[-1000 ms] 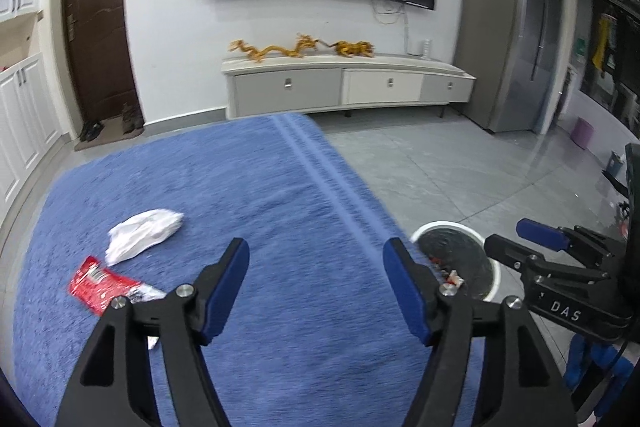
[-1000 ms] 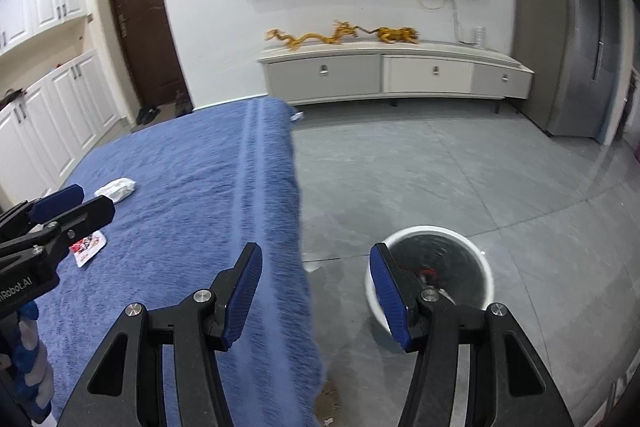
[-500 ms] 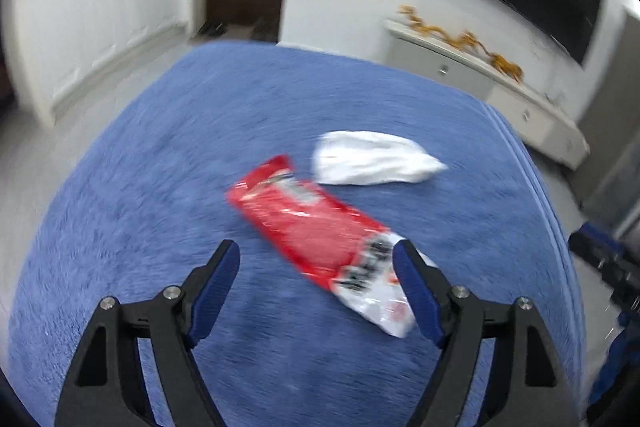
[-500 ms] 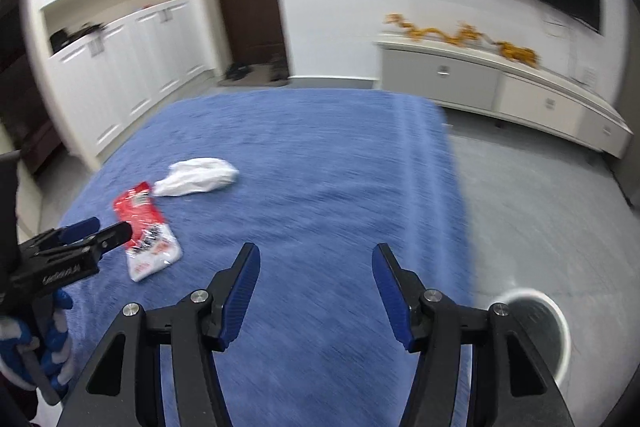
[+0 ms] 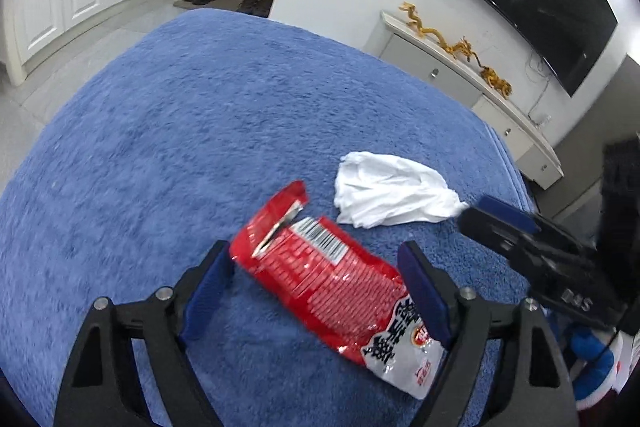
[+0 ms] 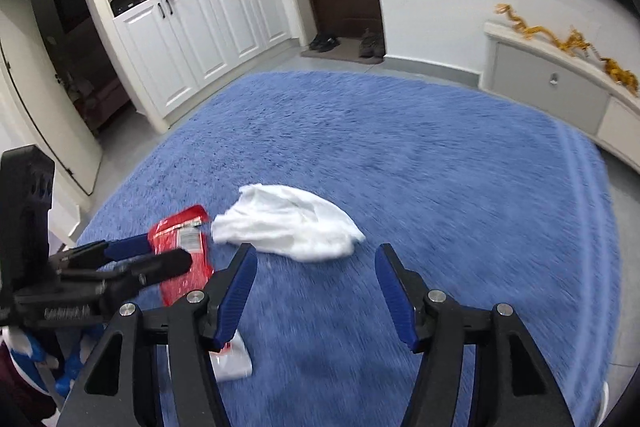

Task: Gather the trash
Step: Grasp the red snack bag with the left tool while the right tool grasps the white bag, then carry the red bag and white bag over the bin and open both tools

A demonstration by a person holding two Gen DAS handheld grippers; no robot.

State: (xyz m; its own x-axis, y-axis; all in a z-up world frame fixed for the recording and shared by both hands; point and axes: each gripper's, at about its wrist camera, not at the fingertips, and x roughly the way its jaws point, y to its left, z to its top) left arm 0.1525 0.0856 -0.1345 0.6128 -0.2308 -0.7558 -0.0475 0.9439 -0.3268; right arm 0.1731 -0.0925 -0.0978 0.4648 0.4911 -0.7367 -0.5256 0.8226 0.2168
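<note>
Red snack wrapper (image 5: 332, 275) lies between the spread left gripper (image 5: 320, 287) fingers (image 5: 208, 287)

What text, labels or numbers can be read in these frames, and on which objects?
"D4S", roughly, in white on the body of the right gripper, blurred, so uncertain.
Barcode and rows of fine print on the red snack wrapper: too small to read.
Bold black characters and a red logo on the wrapper's white end: unreadable.
White lettering on the left gripper body, right wrist view: blurred, unreadable.
White crumpled tissue: no text.

Blue rug (image 5: 208, 131) with red wrapper (image 5: 332, 279), seemingly crumpled tissue (image 5: 392, 195).
</note>
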